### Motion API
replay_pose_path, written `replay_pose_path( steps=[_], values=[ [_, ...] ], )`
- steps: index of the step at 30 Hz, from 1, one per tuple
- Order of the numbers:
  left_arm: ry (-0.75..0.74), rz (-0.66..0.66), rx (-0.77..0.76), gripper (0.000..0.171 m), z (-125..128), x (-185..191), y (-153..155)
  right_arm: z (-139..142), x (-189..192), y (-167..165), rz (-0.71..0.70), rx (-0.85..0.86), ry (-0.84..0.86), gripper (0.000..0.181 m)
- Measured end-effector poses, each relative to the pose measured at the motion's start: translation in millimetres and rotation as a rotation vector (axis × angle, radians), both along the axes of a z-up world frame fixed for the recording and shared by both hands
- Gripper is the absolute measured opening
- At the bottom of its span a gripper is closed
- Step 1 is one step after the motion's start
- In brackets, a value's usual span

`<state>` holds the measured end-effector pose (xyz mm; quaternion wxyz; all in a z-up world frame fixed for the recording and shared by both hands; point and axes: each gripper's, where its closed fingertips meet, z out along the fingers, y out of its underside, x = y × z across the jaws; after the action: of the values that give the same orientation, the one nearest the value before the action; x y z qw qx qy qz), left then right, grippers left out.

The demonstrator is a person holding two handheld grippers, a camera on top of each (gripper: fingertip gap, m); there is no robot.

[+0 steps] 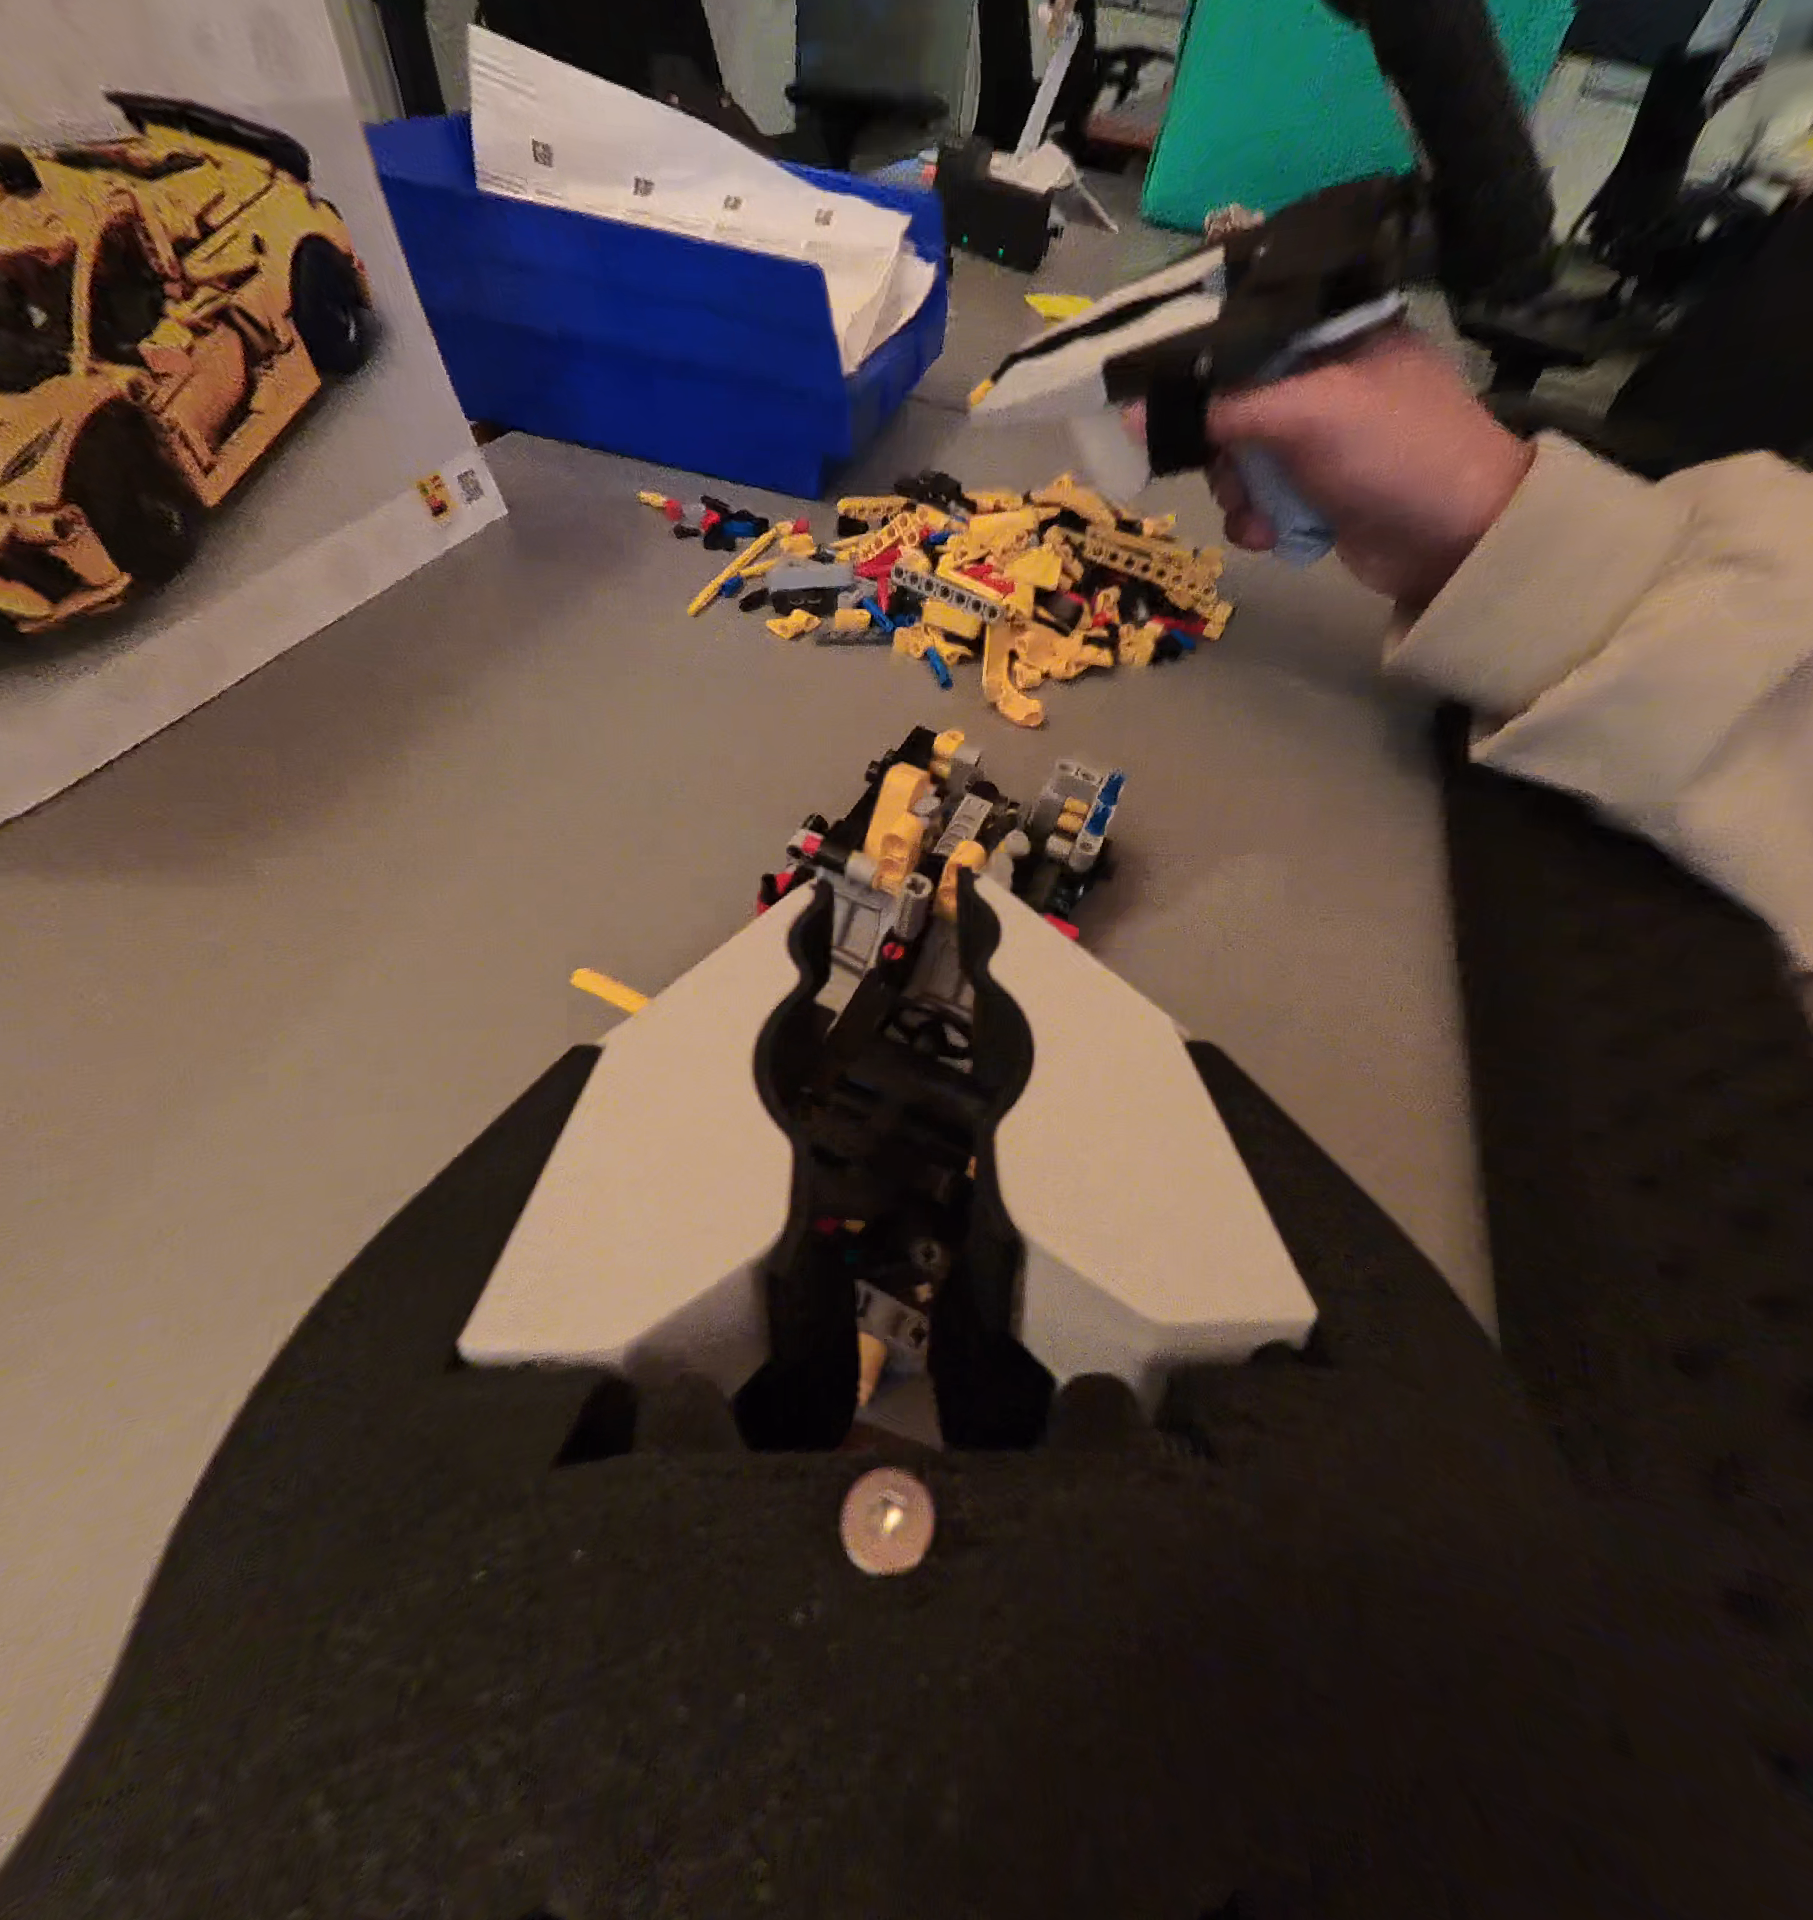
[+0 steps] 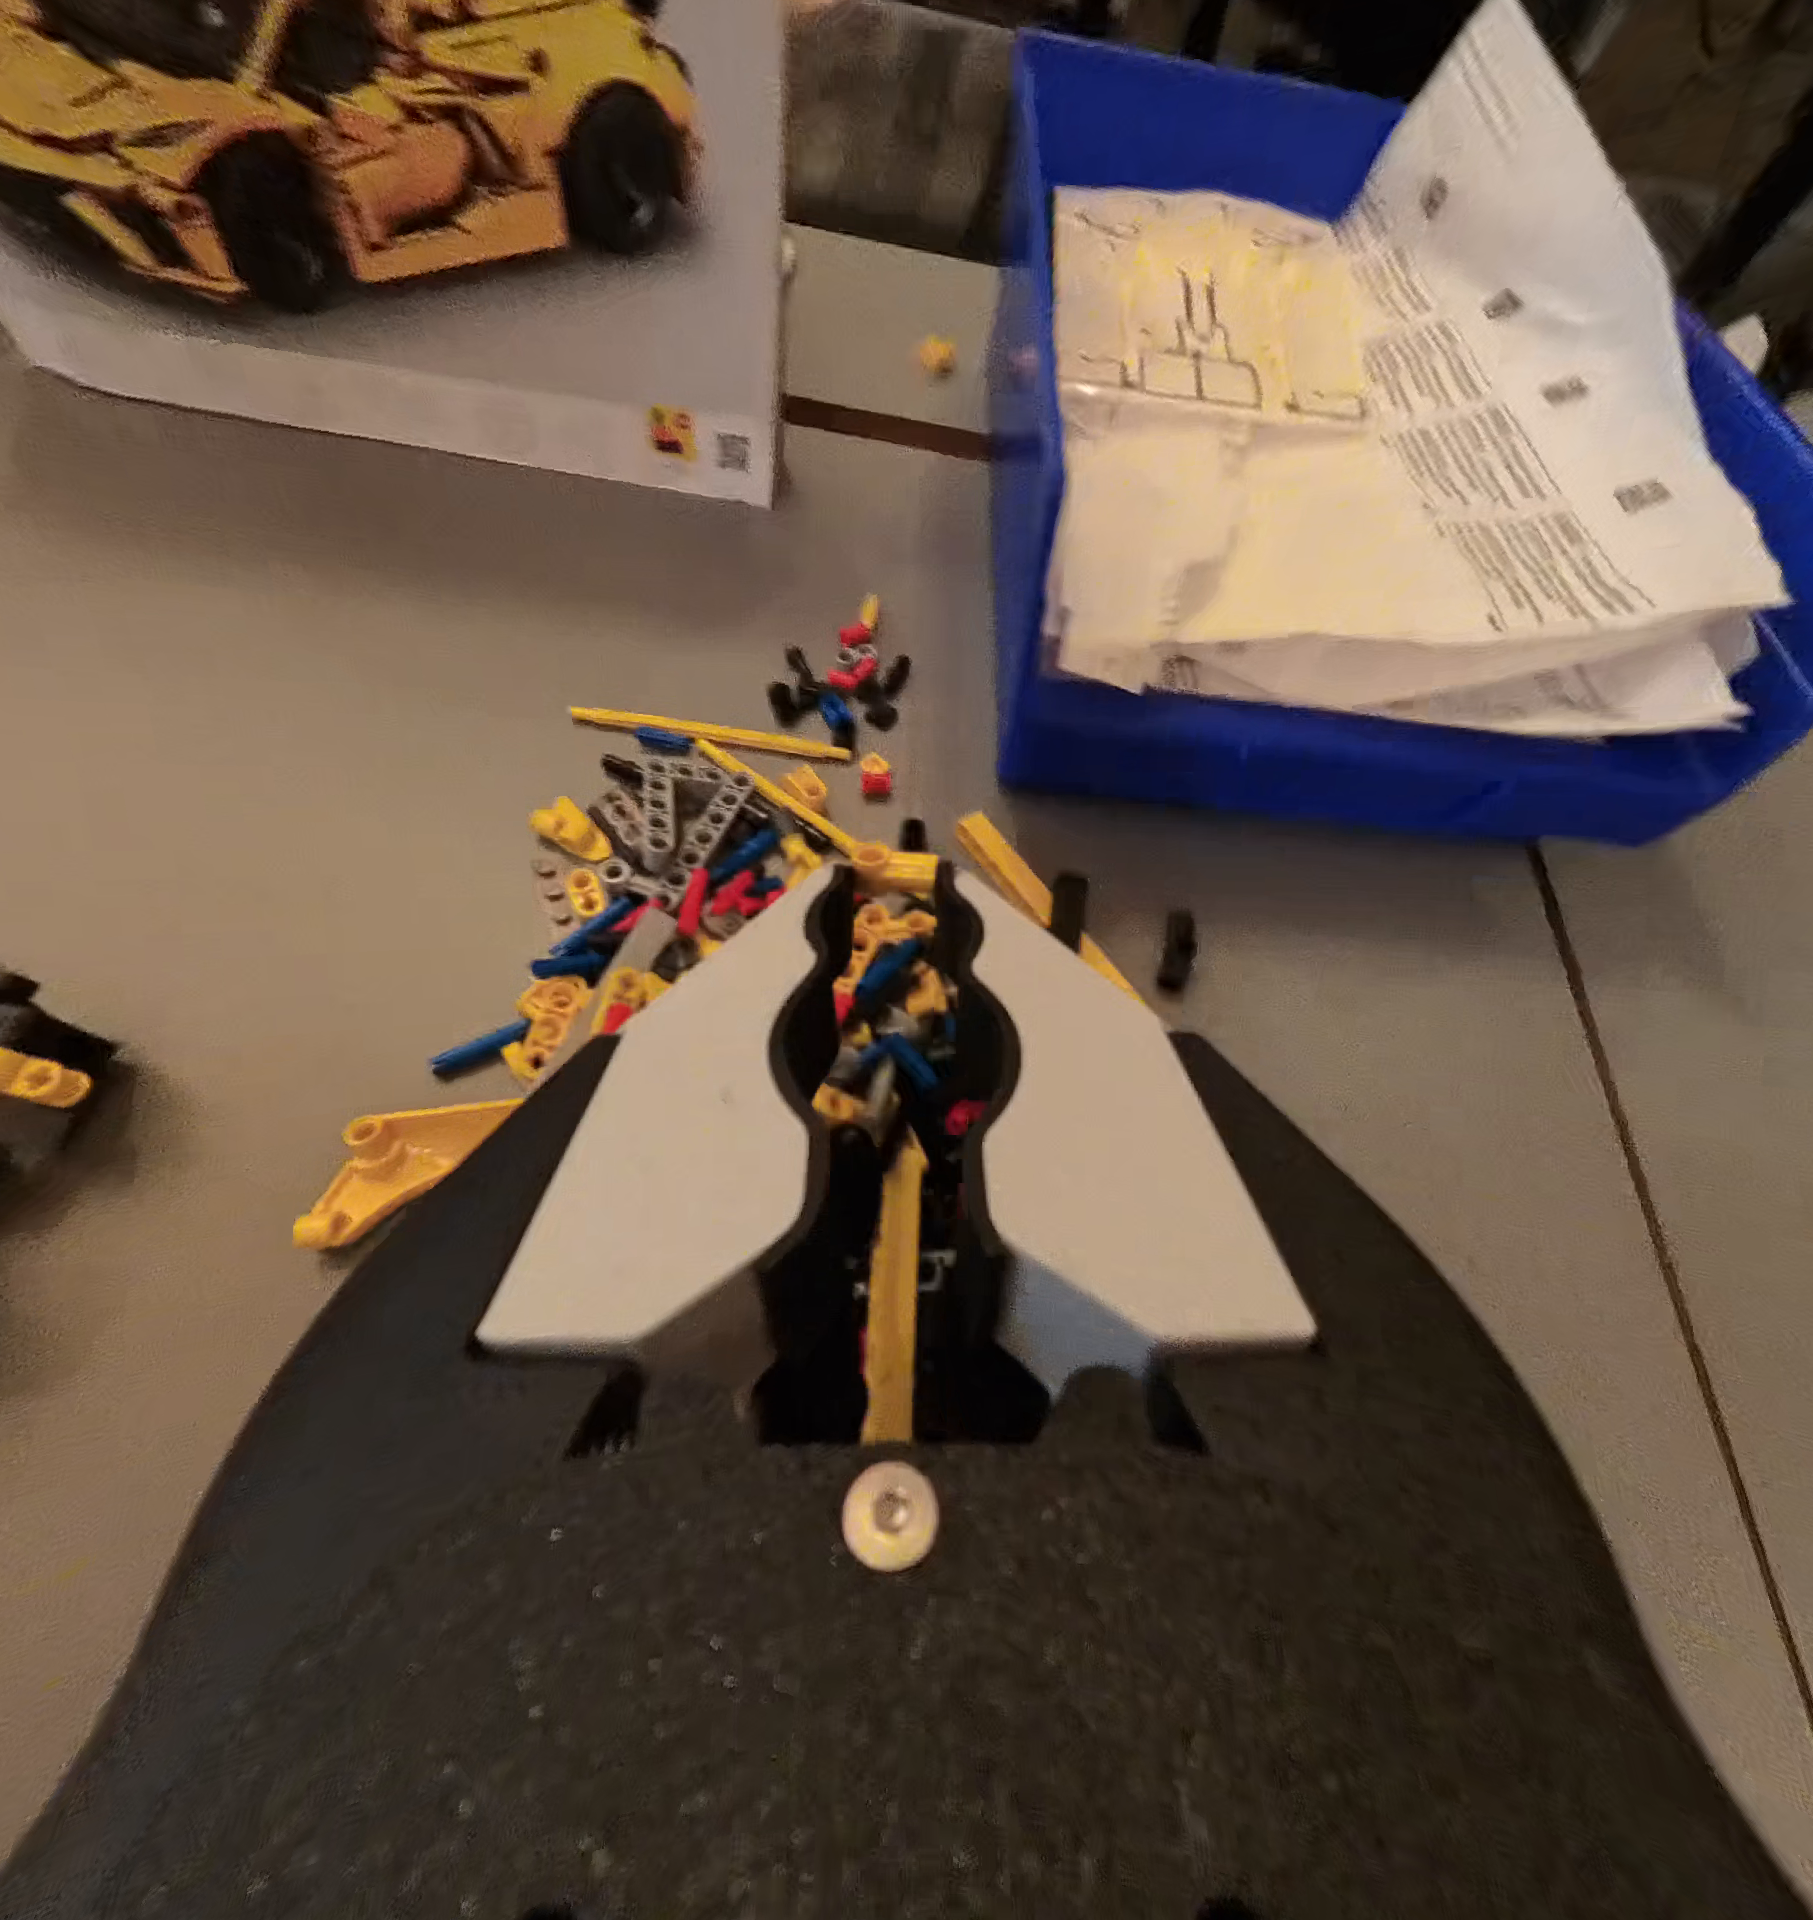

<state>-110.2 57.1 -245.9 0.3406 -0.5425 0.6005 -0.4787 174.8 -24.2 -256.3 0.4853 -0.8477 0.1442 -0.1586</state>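
Observation:
My left gripper (image 1: 889, 883) is shut on a partly built brick model (image 1: 943, 821) of black, grey and yellow parts that rests on the grey table (image 1: 362, 935). The model's end also shows at the left edge of the right wrist view (image 2: 8, 1081). A pile of loose yellow, black, blue and red pieces (image 1: 985, 582) lies beyond it. My right gripper (image 2: 889, 873), held by a hand in a cream sleeve (image 1: 1380, 468), hovers over this pile (image 2: 673, 862). Its fingers are closed on a small yellow piece (image 2: 897, 864) at the tips.
A blue bin (image 1: 621, 343) holding paper sheets (image 2: 1297, 468) stands behind the pile. A box printed with a yellow car (image 1: 154, 364) stands at the back left. A loose yellow pin (image 1: 611, 989) lies left of my left gripper. Small black pieces (image 2: 1175, 948) lie right of the pile. Across from one pair of fingers to the other is roughly 30 cm.

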Motion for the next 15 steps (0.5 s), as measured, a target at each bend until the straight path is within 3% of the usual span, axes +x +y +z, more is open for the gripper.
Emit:
replay_pose_path(
  steps=[4,6,10,12,15],
  values=[
    [0.015,-0.004,-0.018,0.019,-4.9,3.2,-4.2,-12.5,3.8,-2.0,-0.006,-0.038,0.013,0.014],
    [0.033,0.001,0.044,0.018,-9.7,4.1,-2.5,-19.0,-0.8,1.1,0.015,-0.066,0.011,0.015],
    [0.091,-0.080,0.204,0.018,-17.9,2.5,-11.1,-8.6,-19.8,14.9,0.086,-0.033,-0.009,0.039],
    [0.095,-0.084,0.200,0.017,-11.4,5.4,-7.0,12.2,-65.8,37.1,0.274,0.067,0.027,0.043],
    [0.115,-0.136,0.187,0.017,-1.3,8.9,-3.1,29.2,-183.0,55.6,0.785,0.155,0.193,0.048]
  ],
)
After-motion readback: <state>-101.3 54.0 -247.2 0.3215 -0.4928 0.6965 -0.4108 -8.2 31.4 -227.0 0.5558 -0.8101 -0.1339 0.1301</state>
